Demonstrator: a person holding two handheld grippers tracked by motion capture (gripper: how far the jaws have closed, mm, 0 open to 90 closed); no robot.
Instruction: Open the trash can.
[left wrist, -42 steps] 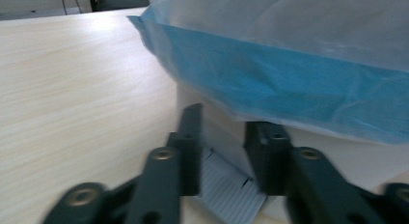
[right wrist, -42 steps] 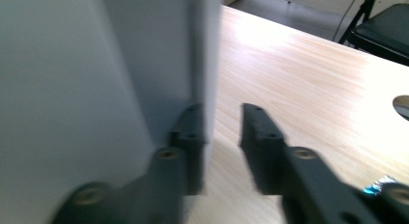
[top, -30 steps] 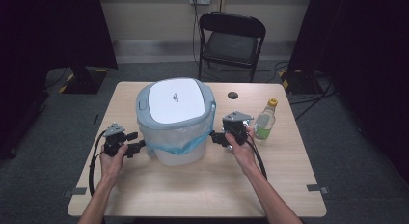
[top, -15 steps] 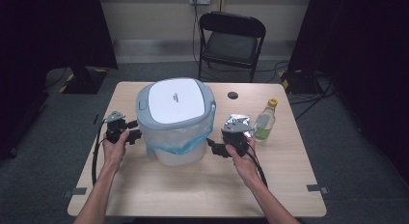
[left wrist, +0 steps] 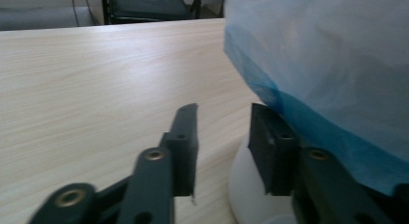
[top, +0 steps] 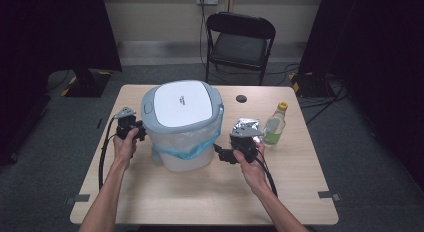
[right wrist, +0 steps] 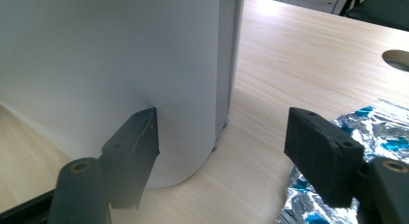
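A white bin (top: 182, 122) with a grey-rimmed lid (top: 179, 104) and a blue liner (top: 187, 144) folded over its rim stands mid-table. My left gripper (top: 141, 131) is at the bin's left side. In the left gripper view its jaws (left wrist: 222, 137) have just been closing and stand a narrow gap apart with nothing between them, beside the liner (left wrist: 308, 113) and the bin's base (left wrist: 251, 185). My right gripper (top: 222, 153) is at the bin's right side. It is open wide (right wrist: 222, 137), with the bin's wall (right wrist: 106, 64) just beyond its jaws.
A crumpled foil packet (top: 248, 125) lies right of the bin, close to my right hand, and shows by the right jaw (right wrist: 366, 122). A clear bottle (top: 275, 124) with a yellow cap stands beyond it. The table (top: 200, 202) has a cable hole (top: 241, 98). A black chair (top: 240, 39) stands behind.
My left hand has moved away from the person along the bin's left side. The right hand has drawn back slightly toward the table's front.
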